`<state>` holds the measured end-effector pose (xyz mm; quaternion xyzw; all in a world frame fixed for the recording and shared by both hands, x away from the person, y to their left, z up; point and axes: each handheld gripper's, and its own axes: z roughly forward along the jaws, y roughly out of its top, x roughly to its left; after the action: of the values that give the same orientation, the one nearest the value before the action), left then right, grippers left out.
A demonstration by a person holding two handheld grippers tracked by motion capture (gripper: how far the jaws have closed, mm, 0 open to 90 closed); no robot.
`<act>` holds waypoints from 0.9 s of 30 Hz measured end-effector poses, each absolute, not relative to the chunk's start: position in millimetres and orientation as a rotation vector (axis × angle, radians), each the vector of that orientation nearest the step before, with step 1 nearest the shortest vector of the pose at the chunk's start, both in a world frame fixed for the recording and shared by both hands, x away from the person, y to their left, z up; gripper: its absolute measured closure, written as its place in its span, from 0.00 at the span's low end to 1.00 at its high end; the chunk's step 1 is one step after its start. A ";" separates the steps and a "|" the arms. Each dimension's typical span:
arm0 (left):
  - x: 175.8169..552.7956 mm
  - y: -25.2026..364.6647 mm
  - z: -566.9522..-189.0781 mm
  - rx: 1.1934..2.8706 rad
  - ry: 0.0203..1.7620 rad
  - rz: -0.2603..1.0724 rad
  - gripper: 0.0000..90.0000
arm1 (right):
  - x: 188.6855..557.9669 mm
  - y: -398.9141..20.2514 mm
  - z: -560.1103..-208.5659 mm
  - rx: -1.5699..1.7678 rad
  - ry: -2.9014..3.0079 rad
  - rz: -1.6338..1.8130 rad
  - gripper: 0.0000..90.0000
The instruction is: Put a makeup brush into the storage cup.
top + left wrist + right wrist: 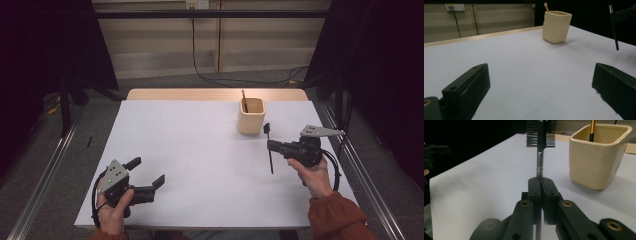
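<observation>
My right gripper (270, 145) is shut on a thin black comb brush (270, 162), held upright above the white table (190, 150), just right of its middle. In the right gripper view the jaws (540, 181) pinch the handle, and the comb head (540, 135) rises above them. A cream square cup (251, 116) stands beyond, with a gold-handled stick (592, 127) in it. My left gripper (146, 171) rests open near the front left edge, nothing between its jaws (541, 68). From there the cup (556, 26) and the hanging brush (615, 32) show far off.
A wooden strip (215, 94) borders the table's far edge. Metal rails (45, 175) run along both sides on the floor, and dark curtains hang left and right. Cables trail across the floor behind the table.
</observation>
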<state>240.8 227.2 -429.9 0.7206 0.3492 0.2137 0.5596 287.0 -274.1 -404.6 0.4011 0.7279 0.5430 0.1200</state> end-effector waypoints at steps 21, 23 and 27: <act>240.6 226.7 -429.8 1.690 0.829 0.505 0.02 | 283.7 -282.7 -389.2 1.118 2.032 1.684 0.96; 240.7 226.8 -429.8 1.690 0.828 0.506 0.02 | 284.9 -282.5 -385.9 1.109 2.025 1.694 0.96; 240.6 227.5 -429.7 1.691 0.830 0.505 0.02 | 286.7 -281.8 -378.6 1.092 2.011 1.712 0.96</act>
<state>240.6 227.5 -429.7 0.7177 0.3523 0.2143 0.5611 286.7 -281.8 -378.6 0.3782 0.6967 0.5929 0.1414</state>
